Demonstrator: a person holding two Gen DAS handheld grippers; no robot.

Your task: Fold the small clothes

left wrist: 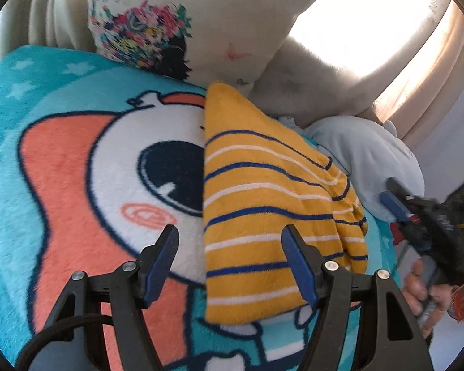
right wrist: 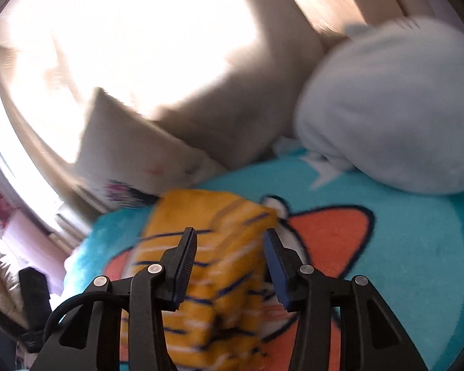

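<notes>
Left wrist: left gripper (left wrist: pixel 230 241) open, empty.

We see a fuzzy fleece blanket (left wrist: pixel 77 170) under the soft, plush striped garment (left wrist: pixel 263 191). Behind the garment, a smooth woven-cloth pillow (left wrist: pixel 225 24).
</notes>
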